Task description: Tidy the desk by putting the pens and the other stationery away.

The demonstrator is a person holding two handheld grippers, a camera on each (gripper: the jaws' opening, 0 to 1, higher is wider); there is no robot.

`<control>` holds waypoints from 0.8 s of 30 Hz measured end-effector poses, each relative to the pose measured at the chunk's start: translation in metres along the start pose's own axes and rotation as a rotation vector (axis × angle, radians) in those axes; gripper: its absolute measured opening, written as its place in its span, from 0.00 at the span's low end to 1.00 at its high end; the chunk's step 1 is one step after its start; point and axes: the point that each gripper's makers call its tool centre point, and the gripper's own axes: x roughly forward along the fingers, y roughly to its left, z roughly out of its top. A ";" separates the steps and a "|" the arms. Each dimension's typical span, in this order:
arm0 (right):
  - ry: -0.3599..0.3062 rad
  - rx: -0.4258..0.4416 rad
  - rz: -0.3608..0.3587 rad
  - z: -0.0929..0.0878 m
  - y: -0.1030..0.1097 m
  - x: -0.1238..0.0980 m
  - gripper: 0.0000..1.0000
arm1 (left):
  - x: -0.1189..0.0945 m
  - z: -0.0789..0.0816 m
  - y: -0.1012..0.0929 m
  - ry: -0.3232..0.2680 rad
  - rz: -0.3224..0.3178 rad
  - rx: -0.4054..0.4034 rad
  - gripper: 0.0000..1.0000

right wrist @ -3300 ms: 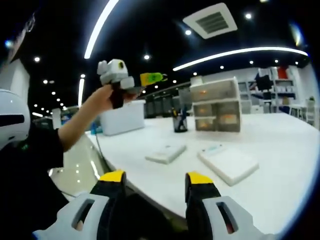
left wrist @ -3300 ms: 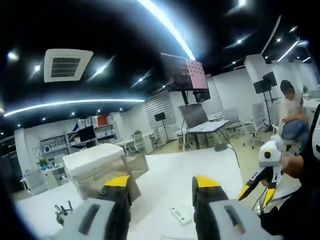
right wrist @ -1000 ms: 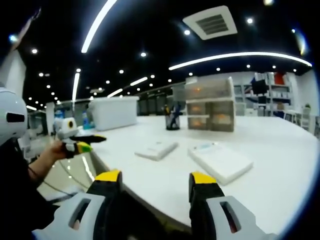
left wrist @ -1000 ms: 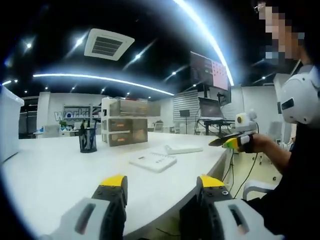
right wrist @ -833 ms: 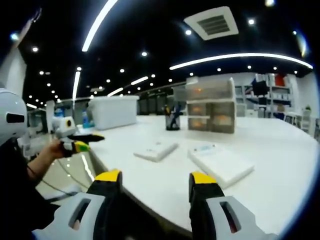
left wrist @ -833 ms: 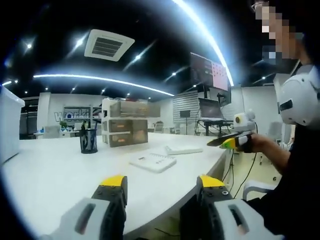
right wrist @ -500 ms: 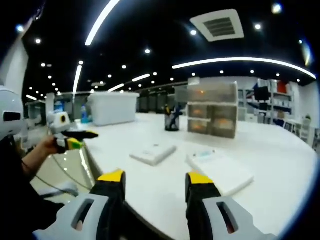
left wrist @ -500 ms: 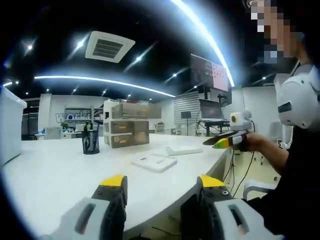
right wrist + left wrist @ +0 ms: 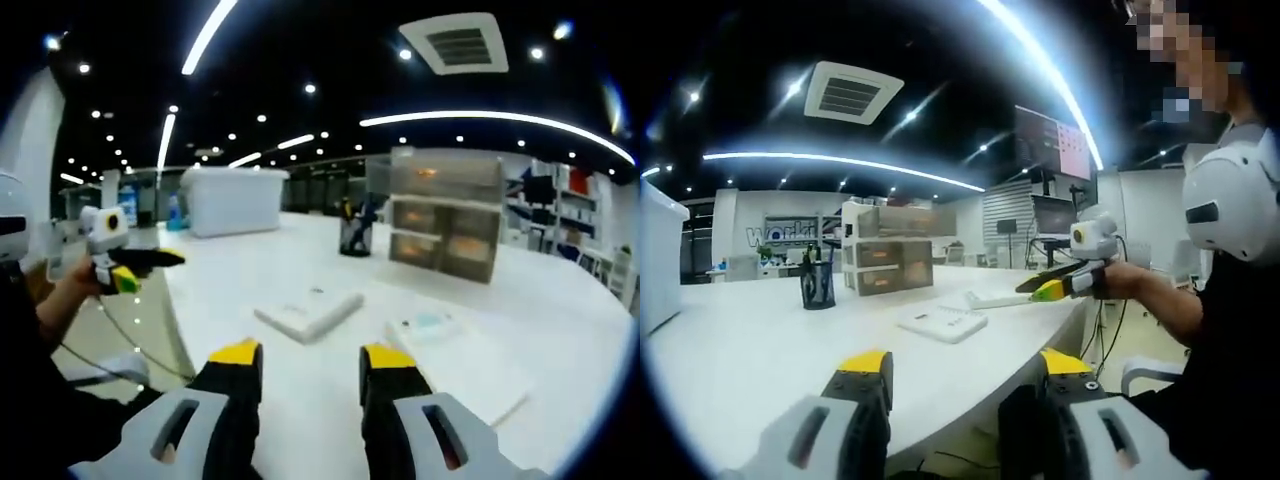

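**Both tools close in on the counter, nothing picked up yet**

Over the last second the right tool (image 9: pixel 1040 290) has swung in from beside the counter (image 9: pixel 730 350) to hang over its edge, just short of the near notebook (image 9: pixel 943 322). In its own view the right tool (image 9: pixel 311 362) now looks more steeply down on that notebook (image 9: pixel 309 312). Its jaws stand apart and empty. The left tool (image 9: pixel 960 372) sits low at the counter edge, jaws also apart and empty; seen from the right, the left tool (image 9: pixel 135 265) hovers off the counter's side. The stationery lies untouched: two notebooks, the second (image 9: pixel 455 352) beside the first, and behind them a pen cup (image 9: pixel 355 232) next to the drawer unit (image 9: pixel 448 228). The tidying looks about to begin, likely with the near notebook.
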 end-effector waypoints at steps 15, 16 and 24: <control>0.086 -0.135 -0.020 -0.008 -0.006 0.034 0.20 | -0.001 0.001 -0.003 0.009 -0.010 0.006 0.57; 0.088 -0.138 -0.020 -0.008 -0.006 0.036 0.20 | -0.001 0.001 -0.003 0.009 -0.010 0.007 0.57; 0.112 -0.159 -0.008 -0.012 -0.003 0.046 0.16 | -0.002 0.000 0.000 0.013 -0.005 0.003 0.57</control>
